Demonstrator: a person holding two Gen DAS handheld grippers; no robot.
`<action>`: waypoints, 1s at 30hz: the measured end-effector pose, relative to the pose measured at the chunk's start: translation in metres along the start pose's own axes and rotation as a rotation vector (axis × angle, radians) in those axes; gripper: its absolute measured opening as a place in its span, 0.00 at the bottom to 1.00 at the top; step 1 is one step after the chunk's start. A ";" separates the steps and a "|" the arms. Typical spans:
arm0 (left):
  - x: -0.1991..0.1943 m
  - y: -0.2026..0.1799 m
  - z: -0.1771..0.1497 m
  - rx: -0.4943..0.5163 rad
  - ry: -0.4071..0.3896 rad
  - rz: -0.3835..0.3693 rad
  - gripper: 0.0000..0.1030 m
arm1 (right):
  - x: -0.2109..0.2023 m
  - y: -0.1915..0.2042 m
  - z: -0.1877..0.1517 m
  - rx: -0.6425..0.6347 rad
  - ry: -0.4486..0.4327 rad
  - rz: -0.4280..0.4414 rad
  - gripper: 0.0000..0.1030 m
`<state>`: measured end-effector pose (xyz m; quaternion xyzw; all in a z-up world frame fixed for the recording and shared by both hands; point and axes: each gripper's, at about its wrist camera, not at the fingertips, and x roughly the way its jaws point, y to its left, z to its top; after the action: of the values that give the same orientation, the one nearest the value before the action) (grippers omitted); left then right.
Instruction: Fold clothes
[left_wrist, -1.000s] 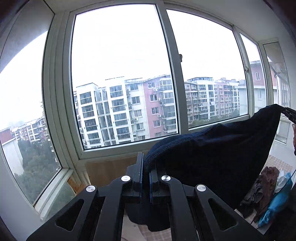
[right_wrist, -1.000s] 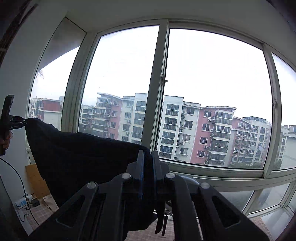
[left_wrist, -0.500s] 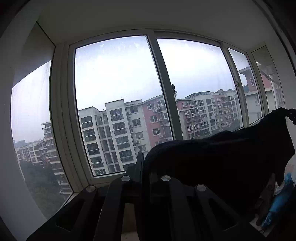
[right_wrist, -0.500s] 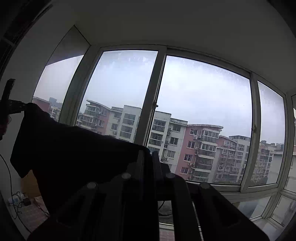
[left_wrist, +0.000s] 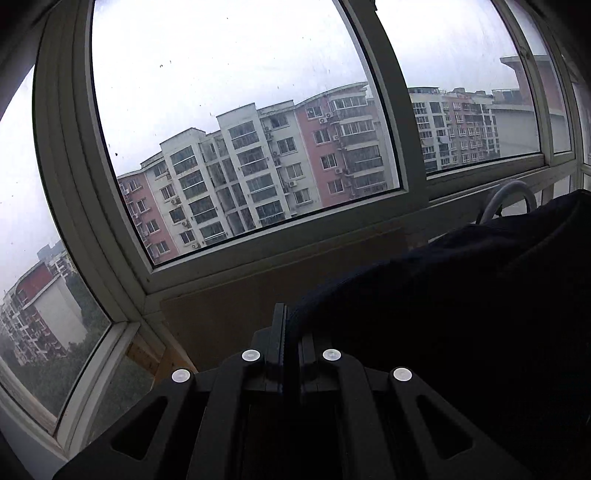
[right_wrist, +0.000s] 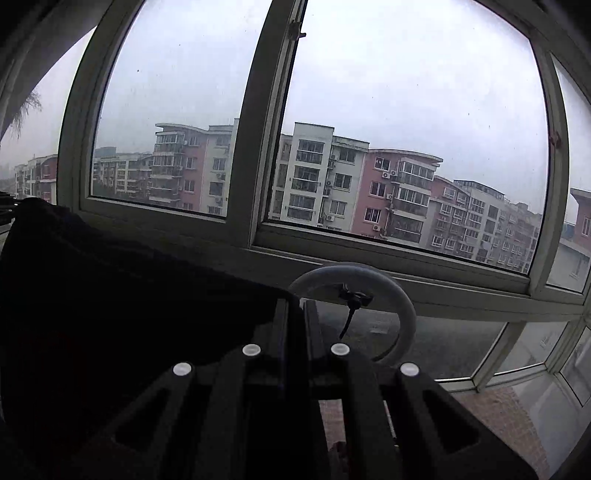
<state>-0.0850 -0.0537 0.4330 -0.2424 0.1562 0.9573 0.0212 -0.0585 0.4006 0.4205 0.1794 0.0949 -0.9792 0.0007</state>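
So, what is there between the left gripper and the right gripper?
The dark garment spans between them. In the right wrist view it runs from the right gripper leftward; in the left wrist view it runs rightward from the left gripper.

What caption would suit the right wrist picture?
Right gripper clamps a dark garment before a ring light and big window.

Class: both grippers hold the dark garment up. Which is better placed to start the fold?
Neither clearly. The left gripper and right gripper each pinch a corner of the dark garment.
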 end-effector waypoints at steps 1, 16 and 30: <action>0.036 -0.009 -0.008 0.002 0.037 0.017 0.04 | 0.037 0.006 -0.011 -0.007 0.047 -0.020 0.07; 0.185 -0.049 -0.170 0.001 0.431 -0.114 0.21 | 0.064 -0.029 -0.119 0.184 0.347 0.287 0.36; 0.042 0.001 -0.279 -0.018 0.477 -0.264 0.30 | -0.129 -0.016 -0.315 0.337 0.569 0.231 0.39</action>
<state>0.0056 -0.1422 0.1808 -0.4794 0.1151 0.8635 0.1062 0.1724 0.4702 0.1801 0.4521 -0.0927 -0.8854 0.0553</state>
